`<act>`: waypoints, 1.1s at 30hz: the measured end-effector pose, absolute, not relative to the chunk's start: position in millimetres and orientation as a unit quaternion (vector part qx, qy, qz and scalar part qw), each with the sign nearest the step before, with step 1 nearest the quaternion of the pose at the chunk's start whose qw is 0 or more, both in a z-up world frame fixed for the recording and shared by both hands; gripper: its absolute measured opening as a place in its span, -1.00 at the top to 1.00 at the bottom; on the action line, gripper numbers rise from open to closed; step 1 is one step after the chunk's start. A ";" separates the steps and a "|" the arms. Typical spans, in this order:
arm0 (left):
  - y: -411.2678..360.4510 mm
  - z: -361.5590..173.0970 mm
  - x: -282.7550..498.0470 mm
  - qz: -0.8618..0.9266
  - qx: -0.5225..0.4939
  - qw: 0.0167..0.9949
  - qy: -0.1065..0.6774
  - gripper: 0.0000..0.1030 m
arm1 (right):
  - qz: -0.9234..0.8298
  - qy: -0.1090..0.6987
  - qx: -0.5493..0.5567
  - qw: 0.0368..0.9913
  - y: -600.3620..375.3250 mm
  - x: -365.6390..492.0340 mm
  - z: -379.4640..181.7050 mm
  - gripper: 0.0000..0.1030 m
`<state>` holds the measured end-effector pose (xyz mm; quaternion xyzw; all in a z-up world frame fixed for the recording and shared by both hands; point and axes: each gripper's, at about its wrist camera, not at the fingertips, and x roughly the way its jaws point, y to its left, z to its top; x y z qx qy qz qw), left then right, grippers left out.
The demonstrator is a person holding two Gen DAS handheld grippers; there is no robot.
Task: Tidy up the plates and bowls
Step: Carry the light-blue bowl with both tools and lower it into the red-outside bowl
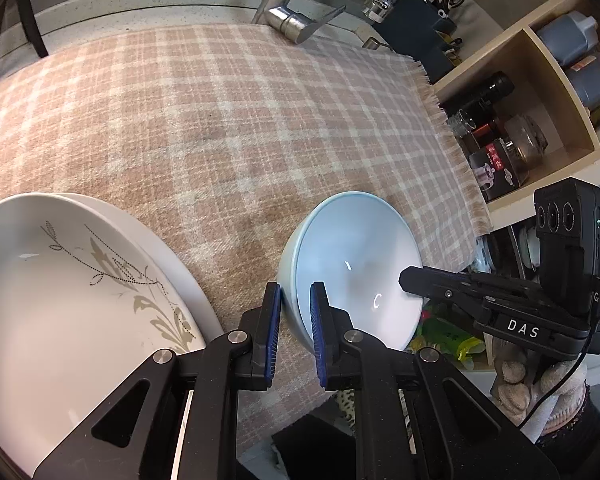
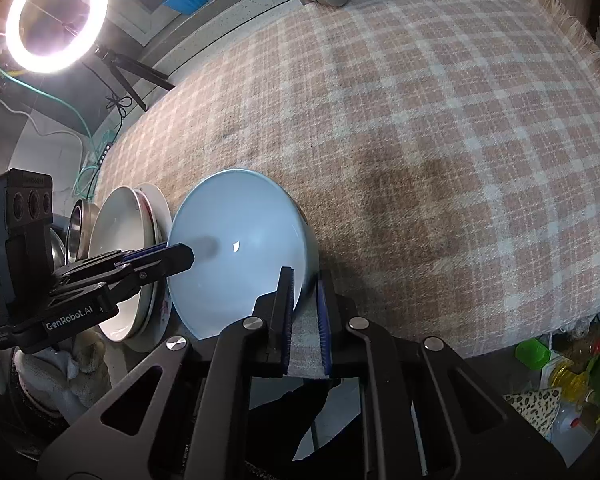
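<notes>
On the plaid cloth (image 1: 220, 120), both grippers clamp the pale blue bowl's (image 1: 356, 264) rim: left gripper (image 1: 296, 312), right gripper (image 2: 304, 296) (lettered "DAS"); plates behind (image 2: 120, 248) seem partly hidden.

Fisheye views, strongly curved toward dark vignetted corners. A ring light (image 2: 56, 14) at upper left blows out to white glare. The cloth (image 2: 420, 140) is evenly lit; small highlights glint on the blue bowl (image 1: 360, 264). Focus is sharp; lower edges fall dim.
</notes>
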<state>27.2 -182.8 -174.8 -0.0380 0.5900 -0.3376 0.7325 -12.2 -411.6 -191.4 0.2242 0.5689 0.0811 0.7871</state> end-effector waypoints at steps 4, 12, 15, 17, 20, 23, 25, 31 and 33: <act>-179.4 -169.9 25.9 -0.339 -0.041 0.735 0.585 0.74 | 0.082 0.567 0.221 0.789 -409.3 -10.8 -184.5 0.79; -155.8 -140.7 26.1 -0.331 -0.062 0.758 0.558 0.74 | 0.103 0.546 0.203 0.806 -390.1 -1.8 -149.9 0.79; -140.8 -129.7 27.1 -0.322 -0.076 0.768 0.548 0.74 | 0.118 0.536 0.192 0.814 -376.0 5.0 -134.7 0.79; -129.1 -123.0 28.5 -0.313 -0.088 0.775 0.541 0.74 | 0.129 0.531 0.184 0.817 -364.9 11.1 -126.0 0.79; -108.3 -113.2 30.3 -0.299 -0.106 0.786 0.531 0.74 | 0.149 0.526 0.171 0.820 -345.4 19.5 -115.6 0.79; -84.8 -104.8 32.1 -0.284 -0.122 0.796 0.520 0.74 | 0.172 0.524 0.155 0.820 -319.9 29.1 -107.4 0.79; -69.2 -100.9 33.3 -0.272 -0.129 0.803 0.515 0.74 | 0.186 0.523 0.146 0.819 -304.5 35.2 -104.0 0.78; -15.1 -94.5 30.6 -0.221 -0.158 0.822 0.500 0.74 | 0.234 0.514 0.116 0.817 -247.1 50.8 -92.5 0.78; 3.4 -95.2 30.1 -0.205 -0.166 0.826 0.498 0.74 | 0.248 0.513 0.108 0.815 -227.9 54.9 -90.8 0.78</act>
